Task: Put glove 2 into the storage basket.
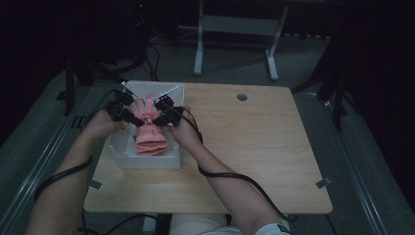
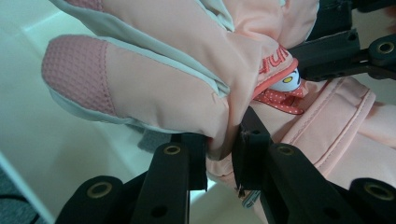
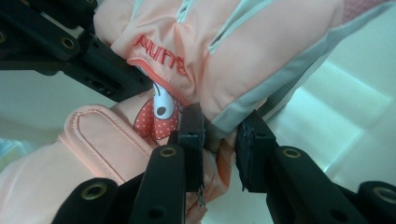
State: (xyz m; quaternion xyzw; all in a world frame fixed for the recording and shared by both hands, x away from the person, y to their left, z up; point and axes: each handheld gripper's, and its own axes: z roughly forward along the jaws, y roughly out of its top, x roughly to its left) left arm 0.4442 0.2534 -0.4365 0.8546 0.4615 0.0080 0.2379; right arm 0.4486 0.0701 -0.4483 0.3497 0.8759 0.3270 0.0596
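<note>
The pink padded glove (image 1: pixel 148 128) is hanging between the two grippers over the white box (image 1: pixel 147 160), its cuff end sagging down inside the walls. The left gripper (image 2: pixel 219 158) is pinching a fold at one edge of the glove's palm, jaws nearly together on the fabric; the right gripper (image 3: pixel 219 142) is clamping the opposite edge the same way. The glove is looking light, soft and thickly quilted — it is likely slumping wherever it is unsupported, and the smooth shell may be sliding in a shallow pinch, so a seam or the stiffer cuff strap is probably the surer hold. The gripper views are showing the pinched folds, a cartoon patch (image 3: pixel 159 109) and stitched lettering; the dim high view is giving the box's place at the table's (image 1: pixel 244 147) left rear, though hardly the grip itself.
</note>
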